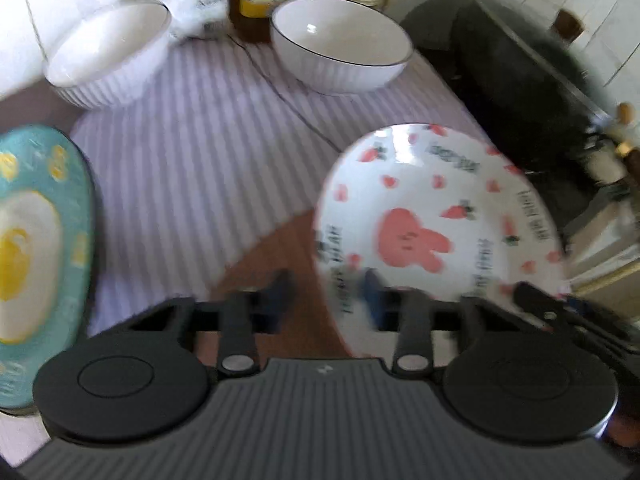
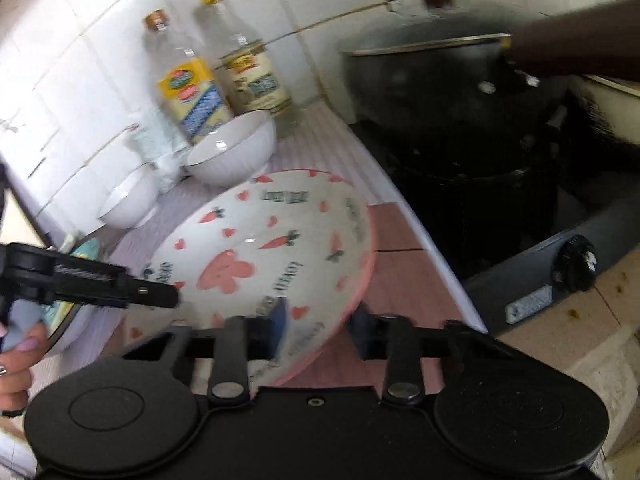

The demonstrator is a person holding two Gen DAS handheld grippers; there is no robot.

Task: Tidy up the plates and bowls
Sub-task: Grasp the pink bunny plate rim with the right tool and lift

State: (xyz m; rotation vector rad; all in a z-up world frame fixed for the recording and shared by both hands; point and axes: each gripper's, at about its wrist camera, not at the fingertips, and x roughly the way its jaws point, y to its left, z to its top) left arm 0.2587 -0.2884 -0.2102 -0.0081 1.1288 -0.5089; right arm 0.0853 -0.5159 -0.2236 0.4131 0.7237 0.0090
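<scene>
White plate [image 2: 272, 248] — pink rabbit, carrots; mat [image 1: 192, 152] — lilac-white stripes.

Showing: two bowls [image 1: 342, 44] [image 1: 108, 54] | two plates [image 1: 436, 216] [image 1: 36, 240] | two bottles [image 2: 192, 88] [image 2: 250, 64] | one pot [image 2: 452, 76] | two grippers [image 1: 326, 300] [image 2: 318, 332]

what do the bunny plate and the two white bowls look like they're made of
Bunny plate: likely glazed ceramic, with printed carrots and hearts under a glossy surface that catches the light. White bowls: probably glazed ceramic or porcelain, with shiny insides, ribbed outer walls and a thin dark rim.
</scene>
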